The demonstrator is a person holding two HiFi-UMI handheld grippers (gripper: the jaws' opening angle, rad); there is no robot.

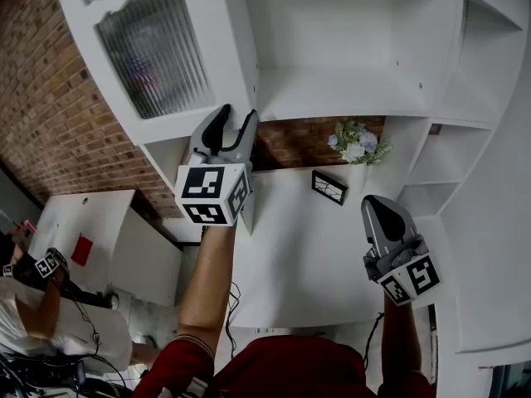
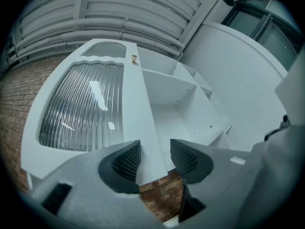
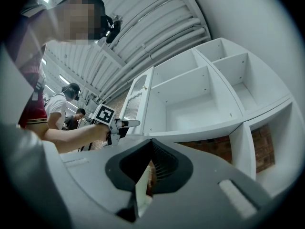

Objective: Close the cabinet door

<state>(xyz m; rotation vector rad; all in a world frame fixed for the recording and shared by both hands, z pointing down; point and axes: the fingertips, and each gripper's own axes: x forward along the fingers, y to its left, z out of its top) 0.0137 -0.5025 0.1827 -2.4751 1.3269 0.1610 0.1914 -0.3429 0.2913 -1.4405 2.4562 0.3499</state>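
The white cabinet door [image 1: 158, 56] with ribbed glass stands swung open to the left of the open cabinet [image 1: 348, 98]. My left gripper [image 1: 232, 127] reaches up to the door's lower corner, its jaws closed on the door's free edge. In the left gripper view that white edge [image 2: 145, 128] fills the gap between the dark pads [image 2: 125, 160], and a small brass knob [image 2: 134, 58] shows near the door's top. My right gripper [image 1: 383, 214] hangs lower right, shut and holding nothing, away from the door. The right gripper view shows the left gripper [image 3: 125, 123] on the door.
Empty white shelves [image 3: 190, 99] fill the cabinet. Below them a flower bunch [image 1: 357, 143] and a small picture frame [image 1: 329, 186] sit on a white counter [image 1: 290, 255] before a brick wall. A low white unit [image 1: 99, 230] and another person [image 1: 41, 305] are at the left.
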